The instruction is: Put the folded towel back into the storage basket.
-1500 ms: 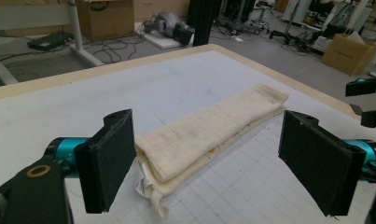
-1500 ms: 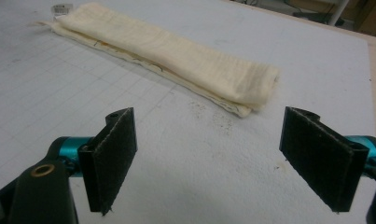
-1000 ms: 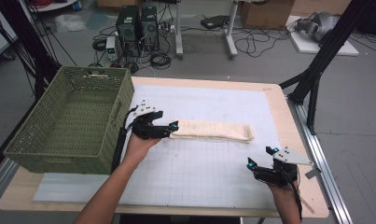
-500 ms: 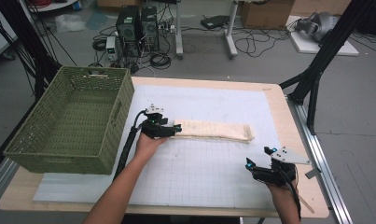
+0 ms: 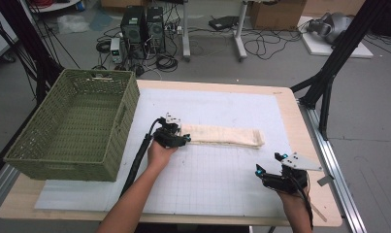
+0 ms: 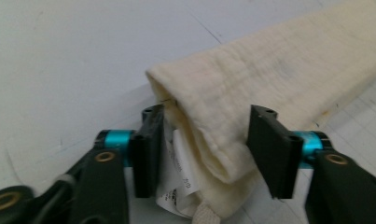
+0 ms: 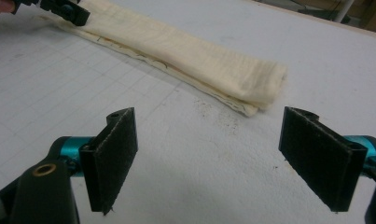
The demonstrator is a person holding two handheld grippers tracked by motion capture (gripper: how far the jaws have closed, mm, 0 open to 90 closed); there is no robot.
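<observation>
Folded cream cloth (image 6: pixel 269 84) end sits between the left gripper (image 6: pixel 209 149) jaws, set apart around it, right gripper (image 7: pixel 223 158) wide open near the table's (image 5: pixel 222 87) right front corner, cloth across mid-table, green basket (image 5: pixel 72 131) at left edge.

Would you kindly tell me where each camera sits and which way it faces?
High view: above the person's side, looking forward and down on the table; both forearms, left claw, right claw.
Left gripper view: on the left claw, jaws astride the folded cloth's end.
Right gripper view: on the right claw, facing the cloth.
All share the cloth.
</observation>
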